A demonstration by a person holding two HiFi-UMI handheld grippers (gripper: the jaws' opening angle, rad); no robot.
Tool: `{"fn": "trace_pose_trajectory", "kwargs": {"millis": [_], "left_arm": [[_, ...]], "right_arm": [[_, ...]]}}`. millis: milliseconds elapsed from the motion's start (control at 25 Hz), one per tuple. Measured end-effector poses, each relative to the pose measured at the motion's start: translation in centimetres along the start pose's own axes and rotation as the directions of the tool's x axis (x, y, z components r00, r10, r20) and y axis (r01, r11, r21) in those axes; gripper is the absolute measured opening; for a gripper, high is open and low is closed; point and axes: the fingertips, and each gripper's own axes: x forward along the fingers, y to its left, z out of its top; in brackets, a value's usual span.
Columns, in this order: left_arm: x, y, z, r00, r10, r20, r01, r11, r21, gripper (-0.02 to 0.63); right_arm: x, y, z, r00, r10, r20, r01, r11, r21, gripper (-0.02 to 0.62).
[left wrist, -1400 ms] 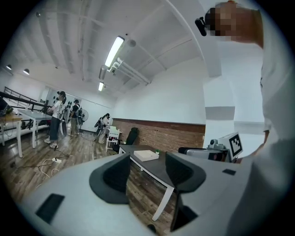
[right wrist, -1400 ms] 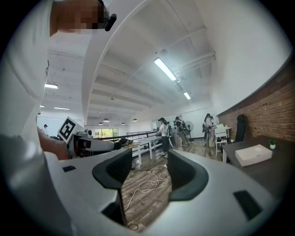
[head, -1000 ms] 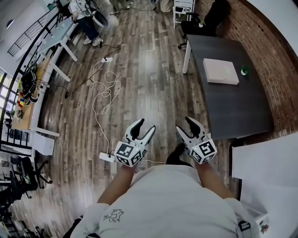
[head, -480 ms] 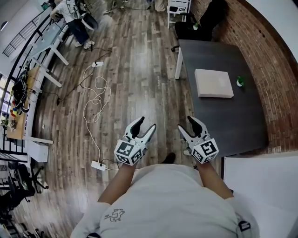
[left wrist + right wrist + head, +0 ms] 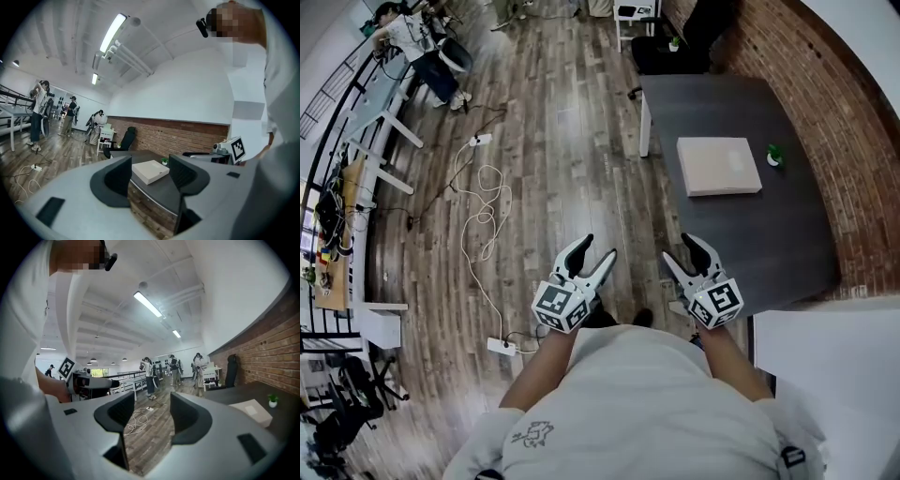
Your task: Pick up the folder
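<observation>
A flat beige folder lies on the dark grey table at the right, well ahead of both grippers. In the left gripper view the folder shows far off between the jaws. In the right gripper view the folder sits at the right edge. My left gripper hangs open over the wood floor, nothing between its fingers. My right gripper is open too, empty, near the table's near left corner.
A small green plant stands beside the folder. A white cable and power strips lie on the floor at left. Desks and a person are far left; a black chair is behind the table. A brick wall runs at right; a white surface lies near right.
The person has walked forward: table and folder have slid nearer and to the left in the head view. Both grippers keep the same open stance in front of the body.
</observation>
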Motion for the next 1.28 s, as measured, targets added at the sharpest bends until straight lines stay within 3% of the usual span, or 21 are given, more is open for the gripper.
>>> {"fn": "trace_pose_trajectory", "kwargs": {"millis": [200, 520, 880, 1280], "left_arm": [[4.1, 0.9, 0.9, 0.996, -0.094, -0.007, 0.094, 0.996, 0.01, 0.25], [10.6, 4.4, 4.0, 0.971, -0.239, -0.026, 0.24, 0.97, 0.041, 0.25], [15.3, 9.2, 6.7, 0.925, -0.376, -0.055, 0.38, 0.923, 0.069, 0.25], [17.8, 12.0, 7.1, 0.862, -0.496, -0.101, 0.503, 0.862, 0.063, 0.25]], "right_arm": [[0.6, -2.4, 0.5, 0.996, -0.084, 0.0, 0.084, 0.996, -0.009, 0.244], [4.3, -6.3, 2.1, 0.975, -0.219, 0.032, 0.219, 0.976, 0.005, 0.244], [10.1, -8.2, 3.9, 0.941, -0.332, 0.073, 0.332, 0.943, 0.009, 0.244], [12.6, -9.1, 3.4, 0.888, -0.454, 0.074, 0.452, 0.891, 0.048, 0.244]]}}
